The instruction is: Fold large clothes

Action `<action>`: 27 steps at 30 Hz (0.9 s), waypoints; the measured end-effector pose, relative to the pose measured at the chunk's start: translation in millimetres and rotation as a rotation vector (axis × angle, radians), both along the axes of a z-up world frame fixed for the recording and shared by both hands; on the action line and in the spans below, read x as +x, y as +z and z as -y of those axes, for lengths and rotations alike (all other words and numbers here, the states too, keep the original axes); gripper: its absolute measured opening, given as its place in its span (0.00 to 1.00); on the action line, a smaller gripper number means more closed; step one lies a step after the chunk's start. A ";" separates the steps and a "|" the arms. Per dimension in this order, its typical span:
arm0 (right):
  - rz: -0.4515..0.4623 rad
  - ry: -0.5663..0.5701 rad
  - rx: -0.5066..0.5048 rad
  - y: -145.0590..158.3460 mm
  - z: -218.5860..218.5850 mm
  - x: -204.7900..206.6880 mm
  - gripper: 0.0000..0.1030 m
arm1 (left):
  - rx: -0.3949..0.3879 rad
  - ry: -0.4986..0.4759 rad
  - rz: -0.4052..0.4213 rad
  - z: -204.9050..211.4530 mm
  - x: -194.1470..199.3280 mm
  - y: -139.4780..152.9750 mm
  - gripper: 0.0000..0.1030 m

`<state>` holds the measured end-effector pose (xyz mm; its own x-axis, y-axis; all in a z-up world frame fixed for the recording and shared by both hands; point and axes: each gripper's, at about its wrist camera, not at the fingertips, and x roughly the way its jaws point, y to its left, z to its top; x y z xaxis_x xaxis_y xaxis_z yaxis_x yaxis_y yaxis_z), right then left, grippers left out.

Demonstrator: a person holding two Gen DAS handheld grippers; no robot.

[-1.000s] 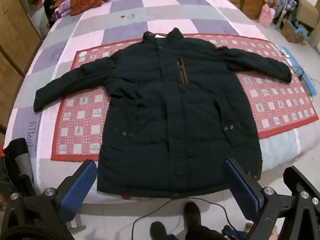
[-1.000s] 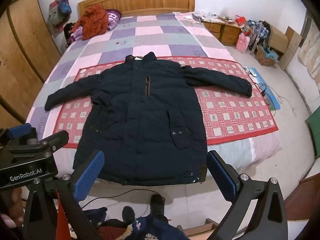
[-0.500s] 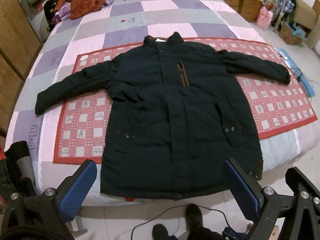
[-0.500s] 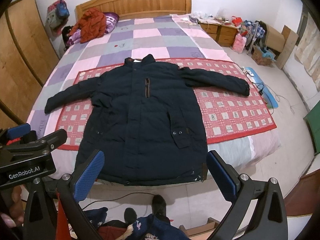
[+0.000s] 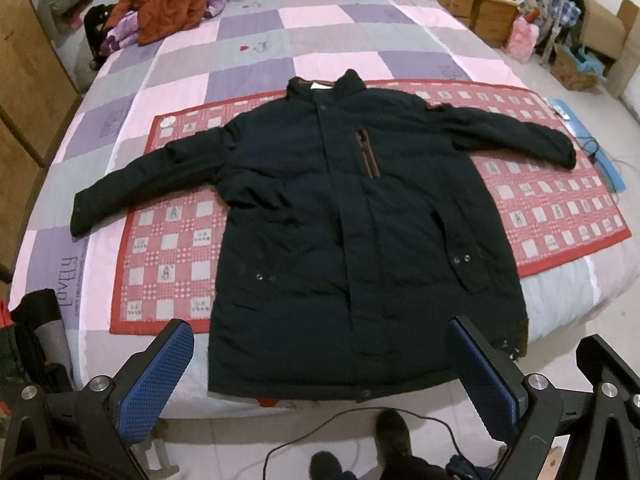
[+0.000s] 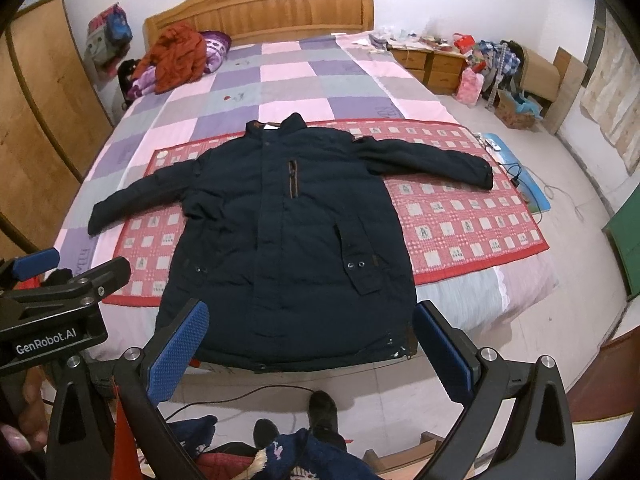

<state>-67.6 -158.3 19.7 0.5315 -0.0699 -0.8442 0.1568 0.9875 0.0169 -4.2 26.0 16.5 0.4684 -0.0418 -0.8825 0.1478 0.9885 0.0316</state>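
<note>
A dark navy padded coat point(image 5: 352, 216) point(image 6: 280, 232) lies front up on the bed, collar at the far end, both sleeves spread out sideways, hem at the bed's near edge. It rests on a red checked mat point(image 5: 552, 208) point(image 6: 460, 220). My left gripper point(image 5: 324, 364) stands open in front of the hem, blue pads wide apart, holding nothing. My right gripper point(image 6: 312, 344) is also open and empty, hovering over the floor before the hem. The left gripper's body point(image 6: 52, 312) shows at the left of the right wrist view.
The bed point(image 6: 288, 76) has a pink, purple and grey patchwork cover and a wooden headboard point(image 6: 260, 8). An orange jacket point(image 6: 176, 56) lies near the pillow. A cable point(image 5: 360, 424) and a person's shoes point(image 5: 392, 440) are on the floor. Nightstands point(image 6: 432, 64) and clutter stand at right.
Both grippers have drifted slightly back and up, so the coat sits a little lower in the views. The coat has not moved; both grippers stay open.
</note>
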 end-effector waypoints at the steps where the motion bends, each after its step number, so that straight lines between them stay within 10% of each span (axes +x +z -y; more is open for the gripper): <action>1: 0.001 -0.002 -0.001 -0.6 -0.8 -0.4 1.00 | 0.001 0.003 -0.001 1.9 -0.3 -1.0 1.00; 27: 0.024 -0.064 -0.030 1.0 -42.6 -9.7 1.00 | -0.023 -0.048 0.030 -41.7 4.4 0.0 1.00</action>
